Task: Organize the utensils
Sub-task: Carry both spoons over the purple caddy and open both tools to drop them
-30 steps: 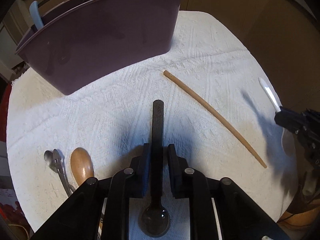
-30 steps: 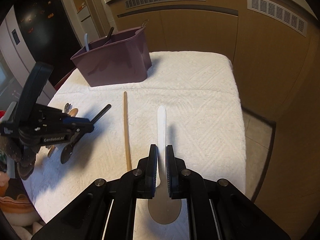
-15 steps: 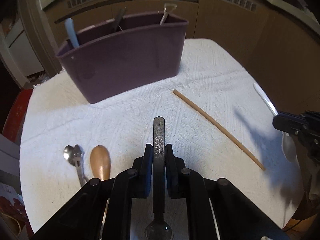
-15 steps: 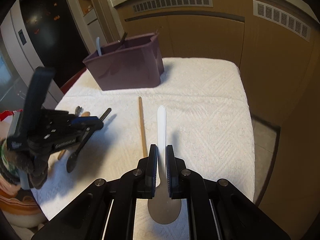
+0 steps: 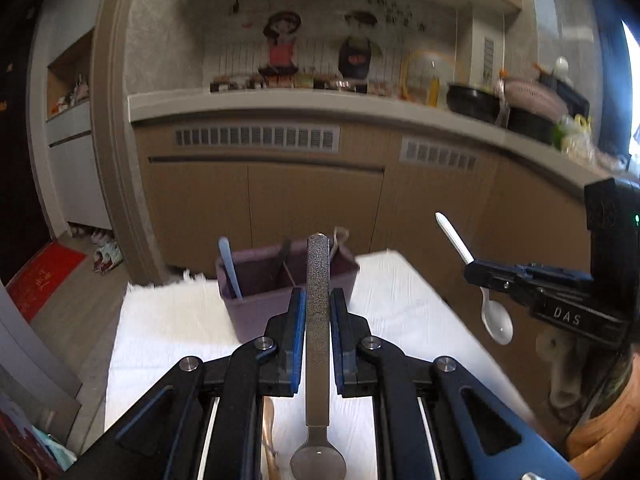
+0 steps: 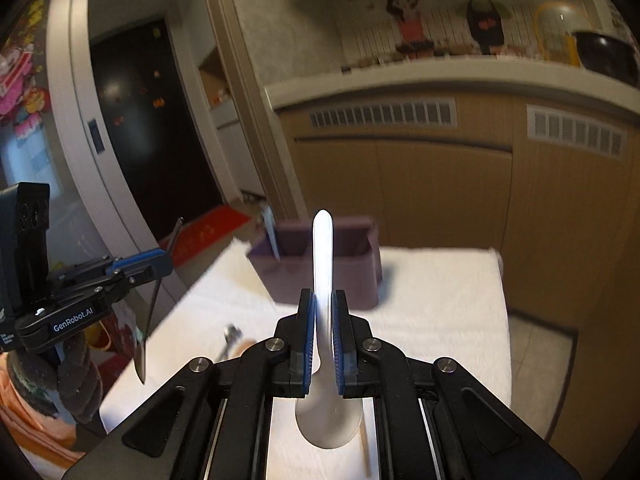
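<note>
My left gripper [image 5: 318, 304] is shut on a metal spoon [image 5: 318, 360], handle forward, bowl toward the camera, held above the table. My right gripper [image 6: 323, 308] is shut on a white plastic spoon [image 6: 323, 264], handle forward. The purple utensil caddy [image 5: 288, 296] stands at the far end of the white towel [image 5: 168, 332], ahead of both grippers, with a pale blue utensil [image 5: 229, 268] and dark utensils standing in it. It also shows in the right wrist view [image 6: 340, 268]. Each gripper shows in the other's view: the right one [image 5: 476, 274], the left one [image 6: 154, 264].
A wooden spoon [image 5: 269, 428] and a metal utensil [image 6: 231, 338] lie on the towel near the left gripper. A wooden chopstick [image 6: 365, 448] lies under the right gripper. Wooden cabinets [image 6: 440, 200] stand behind the table. The table's right edge [image 6: 504, 320] drops to the floor.
Both grippers have lifted their spoons off the towel and tilted up, so the views now look across the table at the caddy and the kitchen.
</note>
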`<state>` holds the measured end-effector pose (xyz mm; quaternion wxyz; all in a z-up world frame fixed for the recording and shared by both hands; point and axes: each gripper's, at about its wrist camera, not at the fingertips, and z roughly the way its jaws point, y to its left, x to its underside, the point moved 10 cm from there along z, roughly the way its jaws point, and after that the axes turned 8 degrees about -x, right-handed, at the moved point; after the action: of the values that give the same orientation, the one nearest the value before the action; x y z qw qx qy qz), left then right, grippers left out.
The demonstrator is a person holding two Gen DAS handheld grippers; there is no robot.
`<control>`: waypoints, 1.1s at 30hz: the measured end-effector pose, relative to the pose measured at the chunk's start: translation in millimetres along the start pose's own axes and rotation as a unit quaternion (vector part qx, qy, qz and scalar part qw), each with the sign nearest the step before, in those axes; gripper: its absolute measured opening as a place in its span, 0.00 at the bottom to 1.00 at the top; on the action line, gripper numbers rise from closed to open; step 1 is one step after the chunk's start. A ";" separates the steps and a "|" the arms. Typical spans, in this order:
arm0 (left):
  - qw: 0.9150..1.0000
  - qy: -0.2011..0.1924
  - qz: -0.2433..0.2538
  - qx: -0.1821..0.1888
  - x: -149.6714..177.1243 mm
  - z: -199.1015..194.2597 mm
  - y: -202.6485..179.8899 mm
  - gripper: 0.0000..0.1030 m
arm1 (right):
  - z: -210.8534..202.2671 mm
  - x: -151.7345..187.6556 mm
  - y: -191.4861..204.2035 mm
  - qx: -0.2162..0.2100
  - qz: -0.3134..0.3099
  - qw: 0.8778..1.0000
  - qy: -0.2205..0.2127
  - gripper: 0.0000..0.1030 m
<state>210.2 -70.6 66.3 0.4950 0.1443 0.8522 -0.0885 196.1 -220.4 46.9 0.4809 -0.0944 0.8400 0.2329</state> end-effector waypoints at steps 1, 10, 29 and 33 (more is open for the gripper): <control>1.000 -0.011 -0.009 0.003 -8.1 -1.8 2.9 0.10 | -1.9 -8.5 5.0 -0.005 -0.005 1.000 -0.014 0.08; 0.994 -0.069 -0.085 -0.024 -67.9 36.0 48.4 0.10 | 14.5 -81.1 19.8 0.013 -0.048 0.990 -0.134 0.08; 0.979 -0.164 -0.084 -0.086 -92.4 163.3 83.5 0.10 | 172.3 -101.5 -26.4 0.088 -0.104 0.979 -0.151 0.08; 0.981 -0.149 -0.070 -0.099 -67.9 185.8 86.2 0.10 | 204.1 -78.0 -37.3 0.114 -0.117 0.977 -0.133 0.08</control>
<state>422.7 -54.7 32.8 0.6207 0.0200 0.7816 -0.0583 406.9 -159.7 14.6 0.6202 -0.1049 0.7724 0.0879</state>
